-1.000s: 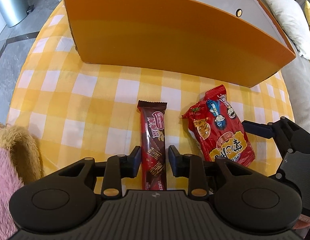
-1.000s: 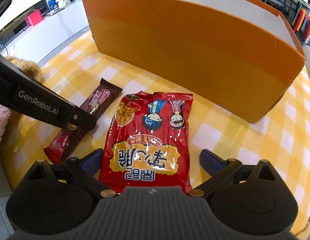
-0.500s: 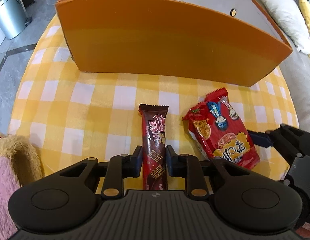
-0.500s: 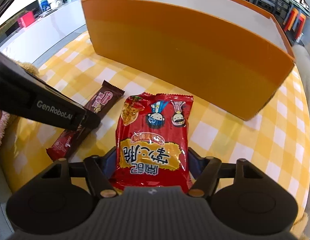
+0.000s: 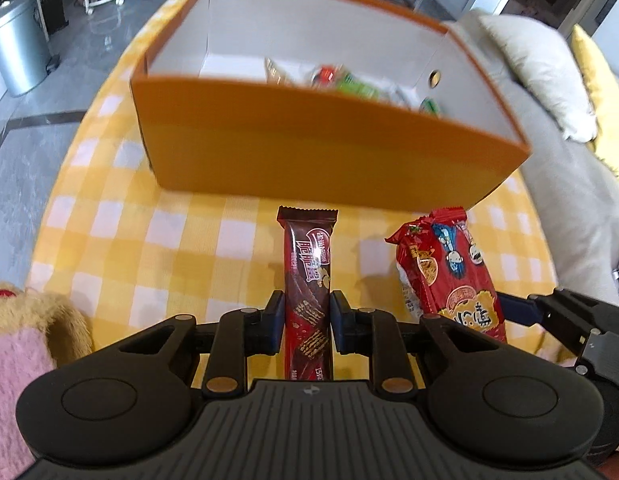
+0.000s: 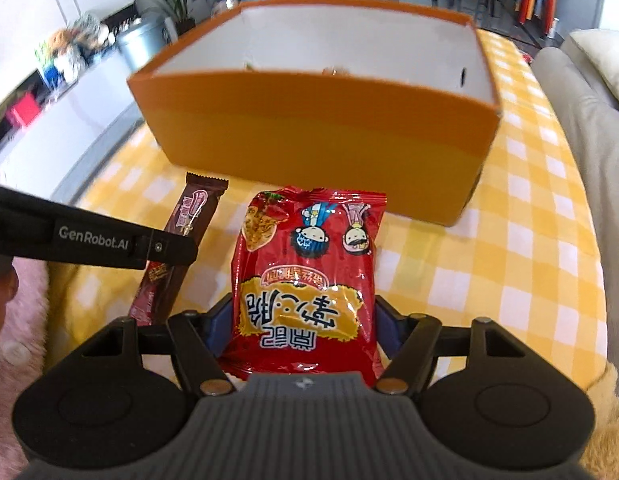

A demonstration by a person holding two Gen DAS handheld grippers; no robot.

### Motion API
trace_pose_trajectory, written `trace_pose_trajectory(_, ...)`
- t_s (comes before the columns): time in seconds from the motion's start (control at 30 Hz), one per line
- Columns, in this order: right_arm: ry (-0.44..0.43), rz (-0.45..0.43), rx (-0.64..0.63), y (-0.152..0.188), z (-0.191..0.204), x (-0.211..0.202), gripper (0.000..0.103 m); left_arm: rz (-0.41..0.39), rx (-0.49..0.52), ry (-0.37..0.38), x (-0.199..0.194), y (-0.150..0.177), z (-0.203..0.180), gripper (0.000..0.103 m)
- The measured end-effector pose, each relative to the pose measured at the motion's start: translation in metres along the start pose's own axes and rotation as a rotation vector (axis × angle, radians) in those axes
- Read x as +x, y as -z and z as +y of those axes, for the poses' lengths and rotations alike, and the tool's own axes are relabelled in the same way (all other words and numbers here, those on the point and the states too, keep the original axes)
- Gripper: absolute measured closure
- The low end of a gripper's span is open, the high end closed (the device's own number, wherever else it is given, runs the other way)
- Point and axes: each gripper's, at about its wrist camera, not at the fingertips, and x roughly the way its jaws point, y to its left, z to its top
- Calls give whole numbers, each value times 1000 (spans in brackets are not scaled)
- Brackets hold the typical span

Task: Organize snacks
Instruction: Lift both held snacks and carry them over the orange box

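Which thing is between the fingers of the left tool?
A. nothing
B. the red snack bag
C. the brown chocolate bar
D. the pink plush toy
C: in the left wrist view, the left tool is shut on the brown chocolate bar, while the red snack bag sits in the right tool.

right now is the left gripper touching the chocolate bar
Touching: the left wrist view shows the left gripper with both pads pressed against the sides of the chocolate bar.

Tabletop (image 5: 181, 236) is wearing a yellow-and-white checked cloth. Orange box (image 5: 309, 152) is standing directly on it at the far side, white inside, with blurred packets in it. A tan and pink plush item (image 5: 25, 344) is lying at the near left edge
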Motion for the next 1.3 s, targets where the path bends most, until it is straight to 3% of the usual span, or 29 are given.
trace_pose_trajectory(0.33,21,-133,55,-11,-4,-61,36,-150,49,43,-59,-19,-11,77)
trace_pose_trajectory(0.73,0,-286,54,-72,-5,-113,36,-287,123,32,-91,-74,-28,77)
trace_pose_trajectory(1.03,-20,-305,51,-123,-5,-100,36,-315,177,-1,-88,-117,-27,77)
trace_pose_trajectory(1.3,-140,-216,197,-156,-28,-50,36,-255,193,-8,-55,-150,-15,77)
